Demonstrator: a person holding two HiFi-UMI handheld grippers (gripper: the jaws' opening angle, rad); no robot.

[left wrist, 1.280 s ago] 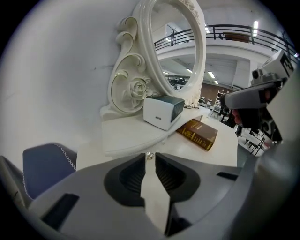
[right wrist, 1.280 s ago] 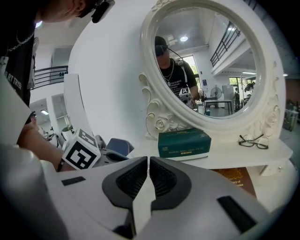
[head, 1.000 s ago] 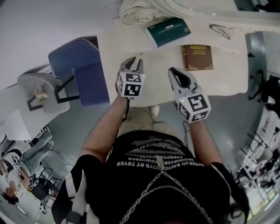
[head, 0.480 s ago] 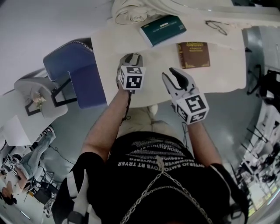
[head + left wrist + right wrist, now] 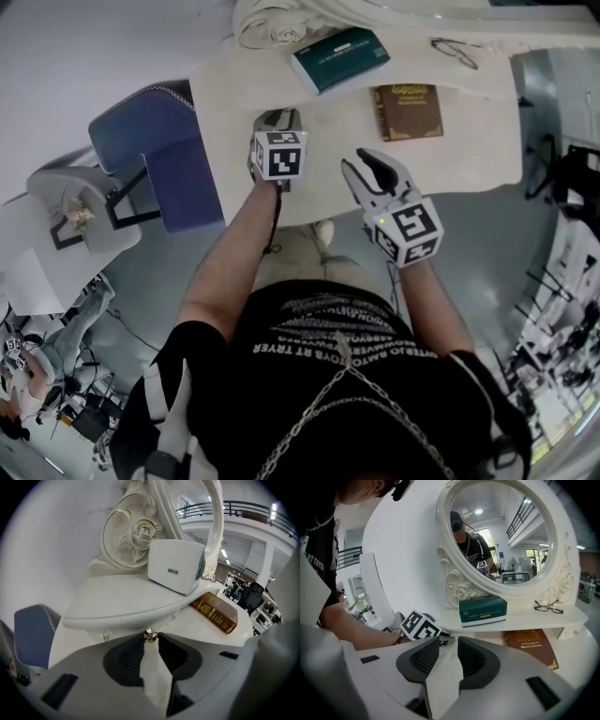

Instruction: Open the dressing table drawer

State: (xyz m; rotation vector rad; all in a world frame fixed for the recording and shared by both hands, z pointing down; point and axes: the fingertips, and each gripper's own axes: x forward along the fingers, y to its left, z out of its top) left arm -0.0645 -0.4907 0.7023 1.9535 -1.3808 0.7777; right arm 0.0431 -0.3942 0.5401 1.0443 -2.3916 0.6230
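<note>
Down at the front edge of the dressing table (image 5: 469, 141), the left gripper (image 5: 151, 641) has dropped in so the brass knob (image 5: 150, 635) sits between its tips. Its jaws have just been closing a touch but aren't pinching yet, I reckon. The right gripper (image 5: 448, 643) just popped wide open, empty, so lefty does the pull. The drawer (image 5: 129, 627) looks shut under the top, long axis along that edge, knob poking out at the person.

"World's Classics" on brown book (image 5: 529, 648)
</note>
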